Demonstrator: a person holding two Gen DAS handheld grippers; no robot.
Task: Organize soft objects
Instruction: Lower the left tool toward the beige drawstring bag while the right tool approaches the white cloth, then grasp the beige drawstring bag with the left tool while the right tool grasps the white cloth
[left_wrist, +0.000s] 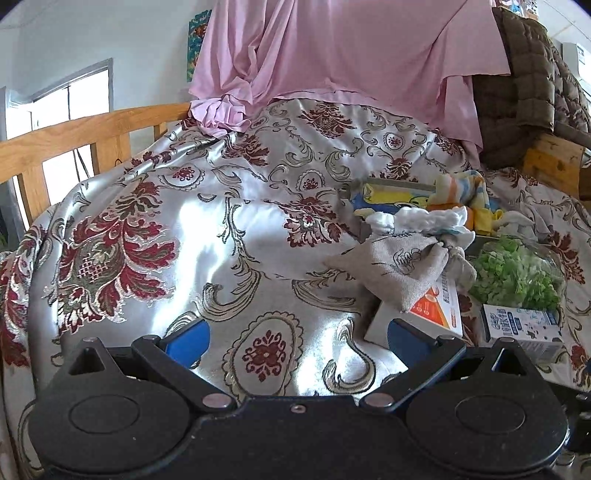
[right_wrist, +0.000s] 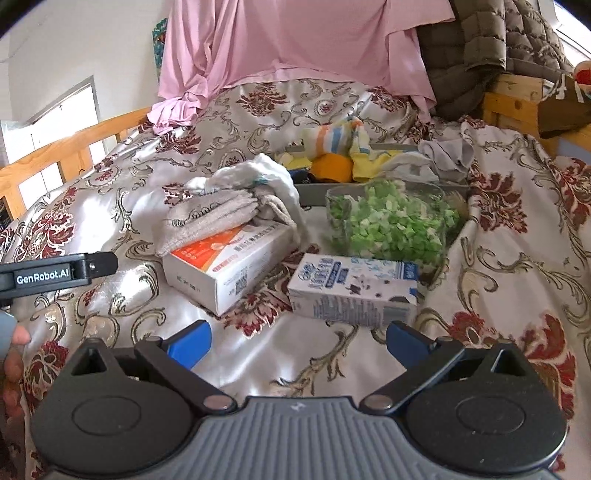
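Left gripper (left_wrist: 297, 341) jaws apart, empty, over bare bedspread (left_wrist: 229, 236). Grey pouch (right_wrist: 210, 218) and white cloth (right_wrist: 266, 173) lie on the orange box (right_wrist: 225, 266), grey tray (right_wrist: 369, 186) behind. Pinch fabric only, lift clear of box. Right gripper (right_wrist: 298, 343) jaws apart, empty, low, facing pile.

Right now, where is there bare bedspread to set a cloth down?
Free: the wide stretch of bedspread left of the beige pouch, running to the wooden rail, and the strip before the right gripper. Crowded: around the orange box, milk carton, green bag and grey tray.
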